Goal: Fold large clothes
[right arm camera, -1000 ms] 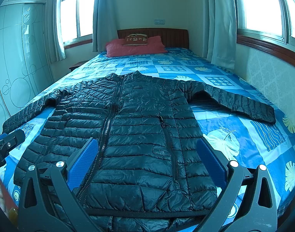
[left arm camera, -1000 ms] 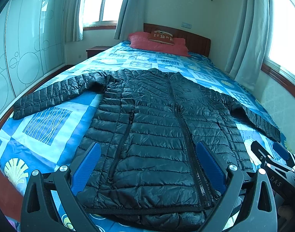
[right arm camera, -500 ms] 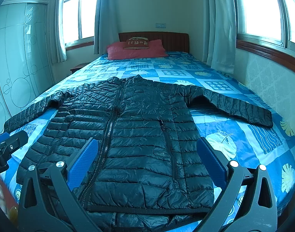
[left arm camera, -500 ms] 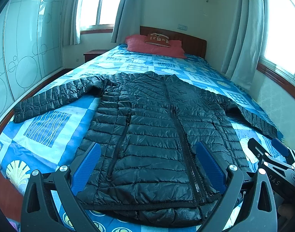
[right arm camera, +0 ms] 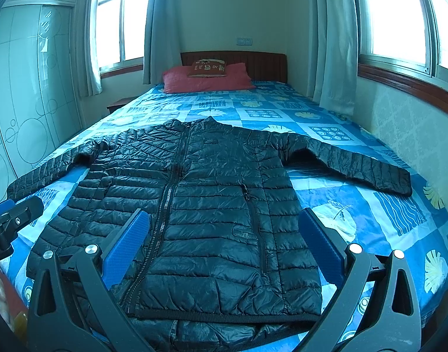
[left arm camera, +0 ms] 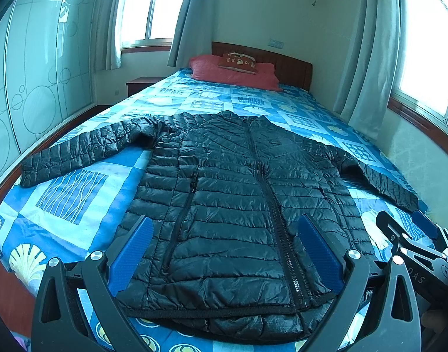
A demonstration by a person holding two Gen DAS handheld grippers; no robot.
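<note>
A black quilted jacket (left arm camera: pixel 232 202) lies flat and front-up across the middle of the frame, on a bed (left arm camera: pixel 77 193) with a blue patterned cover. The zip runs closed from the collar, at the far end, to the hem, at the near end. Both sleeves are spread outward: one reaches toward the left edge of the frame, the other toward the right edge. The hem sits at the lower centre of each view.

The left gripper (left arm camera: pixel 224 252) is at the bottom of the left wrist view, above the hem. Its jaws stand wide apart and hold nothing. The right gripper (right arm camera: pixel 224 243) is at the bottom of the right wrist view, likewise above the hem, jaws spread wide and empty.

At the head of the bed, upper centre, a red pillow (left arm camera: pixel 235 73) rests against a wooden headboard (left arm camera: pixel 291 70), with a small cushion (left arm camera: pixel 238 60) on top. Curtains (left arm camera: pixel 368 50) hang beside the windows at upper left and right. A wardrobe (left arm camera: pixel 39 73) with a circle pattern fills the left side.
</note>
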